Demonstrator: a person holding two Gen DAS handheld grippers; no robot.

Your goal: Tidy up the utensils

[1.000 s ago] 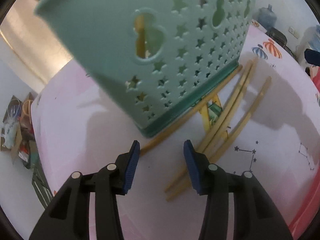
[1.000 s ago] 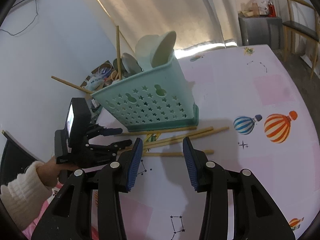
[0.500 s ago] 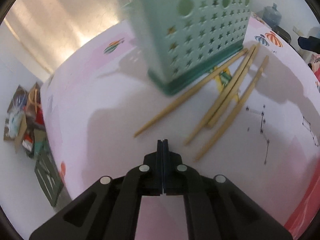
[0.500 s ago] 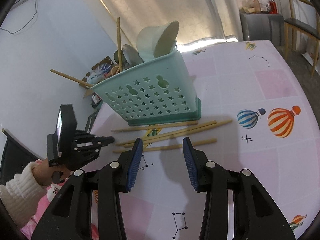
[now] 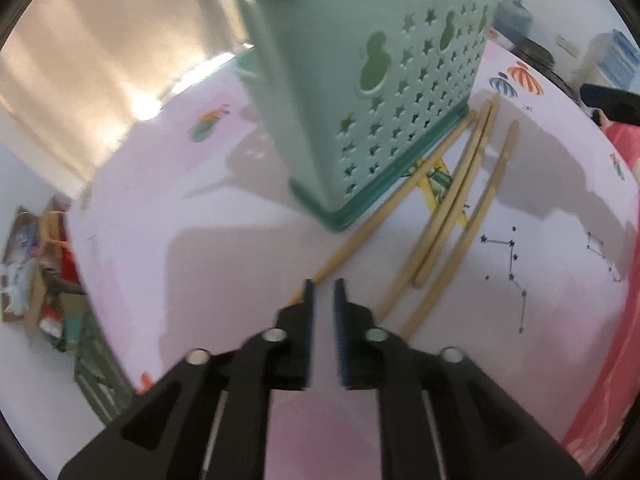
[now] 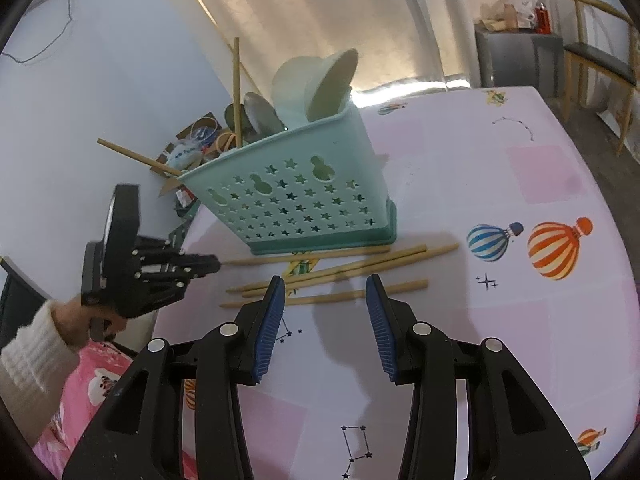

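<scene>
Wooden chopstick [image 5: 372,226] tip now between the left gripper [image 5: 323,288]'s reopened, narrowly parted fingers; right gripper [image 6: 326,294] wide apart; teal basket [image 6: 296,200] adjacent.

Sunlit curtains [image 6: 320,20], a pale wall [image 6: 100,80], a wooden chair [image 6: 600,52].

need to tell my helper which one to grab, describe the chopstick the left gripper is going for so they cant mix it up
Find the teal star-punched basket standing on the pink tablecloth. Four bamboo chopsticks lie on the cloth along its front. The one meant lies nearest the basket's base, apart from the other three, and its tip is right at the left gripper.
</scene>
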